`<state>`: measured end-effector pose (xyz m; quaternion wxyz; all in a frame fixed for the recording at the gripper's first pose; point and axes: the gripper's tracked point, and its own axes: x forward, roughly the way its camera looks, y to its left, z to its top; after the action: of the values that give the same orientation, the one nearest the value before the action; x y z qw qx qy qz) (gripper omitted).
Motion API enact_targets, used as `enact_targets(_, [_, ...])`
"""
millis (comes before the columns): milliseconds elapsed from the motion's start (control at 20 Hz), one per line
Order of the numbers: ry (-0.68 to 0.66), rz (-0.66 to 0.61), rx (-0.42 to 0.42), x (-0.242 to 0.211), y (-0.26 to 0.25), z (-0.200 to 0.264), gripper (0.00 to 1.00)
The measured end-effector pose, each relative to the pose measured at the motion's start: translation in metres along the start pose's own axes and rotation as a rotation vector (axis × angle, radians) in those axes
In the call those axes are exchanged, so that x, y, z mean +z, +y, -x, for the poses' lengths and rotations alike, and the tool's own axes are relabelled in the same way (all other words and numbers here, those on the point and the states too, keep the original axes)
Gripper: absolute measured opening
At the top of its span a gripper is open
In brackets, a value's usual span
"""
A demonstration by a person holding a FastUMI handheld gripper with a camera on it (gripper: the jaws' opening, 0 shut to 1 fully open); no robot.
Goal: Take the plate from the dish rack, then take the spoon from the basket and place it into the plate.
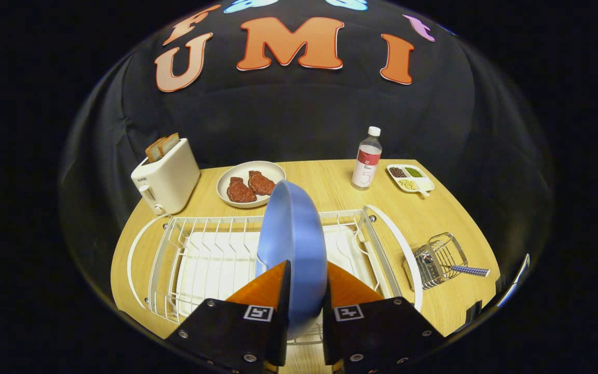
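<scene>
Gripper [307, 283] fingers clamp both sides of blue plate [293, 244], held on edge, upright, over white dish rack [195, 254] on wooden table [330, 182]. Wire basket [436, 259] right of rack, spoon [467, 270] handle poking out. Beyond rack: toaster [166, 176] with bread, dish of meat [249, 184], bottle [366, 161], sectioned tray [410, 179].

A small dark brand word stands on the front of the white toaster [166, 176], well beyond the tool [307, 291] and to its left; it looks like "SUPOR", though it is tiny and unsure.
</scene>
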<state>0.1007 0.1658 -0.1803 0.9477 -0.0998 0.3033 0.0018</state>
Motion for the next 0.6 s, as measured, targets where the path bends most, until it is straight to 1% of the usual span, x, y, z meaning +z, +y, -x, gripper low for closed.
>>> enact_targets(100, [-0.027,-0.002,-0.040,0.011,-0.005,0.003,0.23])
enact_targets(200, [-0.045,0.016,-0.065,0.019,-0.009,0.007,0.20])
enact_targets(600, [-0.084,0.062,-0.135,0.031,-0.010,0.016,0.20])
